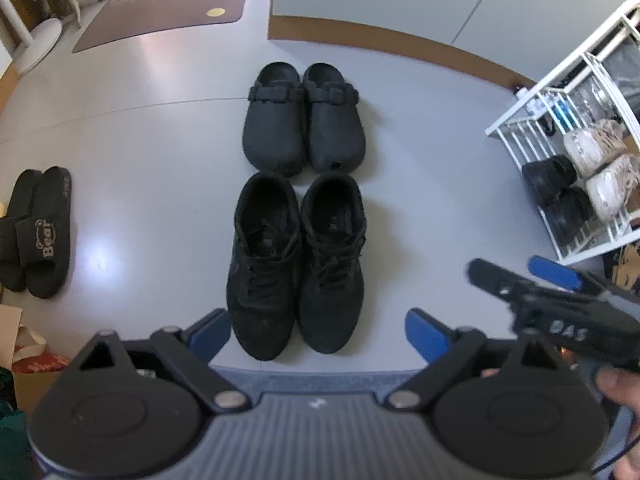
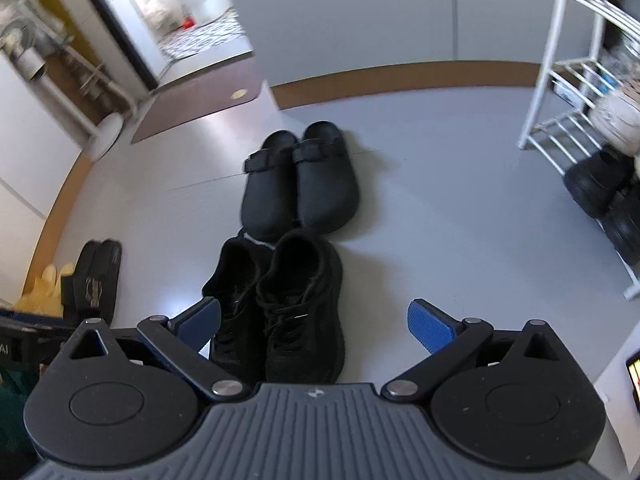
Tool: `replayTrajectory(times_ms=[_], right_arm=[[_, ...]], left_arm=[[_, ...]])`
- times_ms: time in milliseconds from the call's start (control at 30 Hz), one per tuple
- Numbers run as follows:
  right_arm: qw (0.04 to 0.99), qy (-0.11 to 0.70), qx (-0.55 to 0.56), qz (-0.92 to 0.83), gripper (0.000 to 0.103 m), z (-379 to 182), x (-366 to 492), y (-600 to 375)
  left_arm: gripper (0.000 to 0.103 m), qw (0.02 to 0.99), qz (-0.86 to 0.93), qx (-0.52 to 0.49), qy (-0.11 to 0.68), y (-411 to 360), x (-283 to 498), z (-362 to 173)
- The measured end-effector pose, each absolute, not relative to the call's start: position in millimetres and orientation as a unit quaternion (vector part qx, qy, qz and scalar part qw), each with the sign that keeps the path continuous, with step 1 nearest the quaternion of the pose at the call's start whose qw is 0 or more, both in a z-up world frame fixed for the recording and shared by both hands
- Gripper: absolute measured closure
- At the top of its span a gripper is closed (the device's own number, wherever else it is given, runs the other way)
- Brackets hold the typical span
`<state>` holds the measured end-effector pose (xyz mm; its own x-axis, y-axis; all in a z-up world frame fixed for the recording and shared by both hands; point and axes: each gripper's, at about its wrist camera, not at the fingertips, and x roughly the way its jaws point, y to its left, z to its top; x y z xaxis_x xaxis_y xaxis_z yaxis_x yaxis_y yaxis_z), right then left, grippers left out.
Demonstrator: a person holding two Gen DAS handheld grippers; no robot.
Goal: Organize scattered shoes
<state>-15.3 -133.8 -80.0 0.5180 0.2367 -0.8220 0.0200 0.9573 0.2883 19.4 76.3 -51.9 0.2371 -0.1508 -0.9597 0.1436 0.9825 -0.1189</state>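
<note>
Two black lace-up sneakers [image 1: 296, 264] [image 2: 280, 304] stand side by side on the grey floor. Just beyond them sits a pair of black clogs [image 1: 304, 118] [image 2: 300, 180], also side by side. A pair of black slides [image 1: 38, 232] [image 2: 96, 276] printed "Bear" lies off to the left. My left gripper [image 1: 320, 334] hangs open above the sneakers' near ends, holding nothing. My right gripper [image 2: 316, 318] is open too, over the same sneakers; in the left wrist view it shows at the right [image 1: 524, 270], held by a hand [image 1: 618, 384].
A white wire shoe rack [image 1: 560, 136] [image 2: 560, 128] at the right holds pale sneakers [image 1: 600, 168] and dark shoes [image 1: 556, 192]. A brown doormat [image 1: 164, 8] [image 2: 200, 100] lies far left by a doorway. Boxes and bags [image 1: 24, 352] crowd the near left.
</note>
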Motion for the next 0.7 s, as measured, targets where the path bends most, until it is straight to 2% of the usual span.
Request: replayTrajectory(times_ms=[467,533,600,667,700], right_arm=[[0.844,0.501,0.171,0.091,0.001,-100.1,-7.8,-124.6],[0.841,0.504,0.175,0.093,0.001,-108.0,-6.8,-125.1],[0.841,0.5,0.18,0.1,0.004,-116.9,-7.2,-123.2],[0.84,0.499,0.184,0.11,0.013,-124.3,-6.0,-119.6],[0.839,0.499,0.186,0.115,0.015,-130.3,-4.5,-115.5]], left_arm=[[0.007,0.785,-0.08,-0.012,0.614,88.8,31.5,-52.6],[0.012,0.785,-0.074,-0.016,0.614,95.3,36.8,-51.8],[0.016,0.788,-0.068,-0.012,0.612,101.1,42.3,-49.6],[0.017,0.789,-0.061,-0.014,0.611,107.8,46.8,-48.3],[0.019,0.789,-0.057,-0.02,0.611,112.6,49.3,-48.0]])
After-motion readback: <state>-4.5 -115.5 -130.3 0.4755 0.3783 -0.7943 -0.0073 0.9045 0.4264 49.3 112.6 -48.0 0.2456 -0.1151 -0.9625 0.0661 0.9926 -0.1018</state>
